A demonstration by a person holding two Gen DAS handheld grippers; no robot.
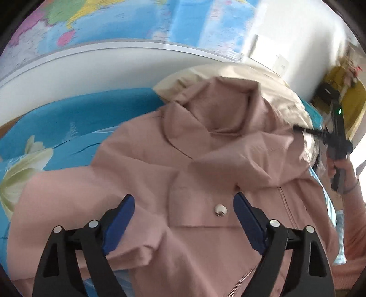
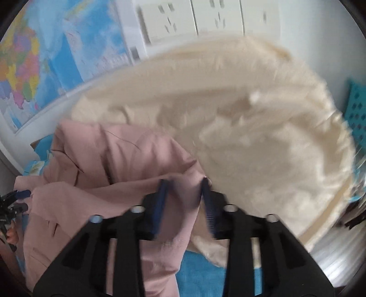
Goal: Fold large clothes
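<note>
A large pink jacket (image 1: 194, 164) with a collar, a white button and a zipper lies spread on a blue floral bedsheet (image 1: 75, 118). My left gripper (image 1: 184, 203) is open just above the jacket's chest, holding nothing. My right gripper (image 2: 185, 186) has a fold of the pink jacket (image 2: 114, 182) between its blue pads, with the jaws partly closed on it. The right gripper also shows in the left wrist view (image 1: 304, 130) at the jacket's far right shoulder. The view is blurred by motion.
A cream fluffy blanket (image 2: 251, 128) lies beyond the jacket, against it. A map poster (image 1: 137, 20) and wall sockets (image 2: 194, 18) are on the white wall behind the bed. A teal perforated basket (image 2: 356, 114) is at the right.
</note>
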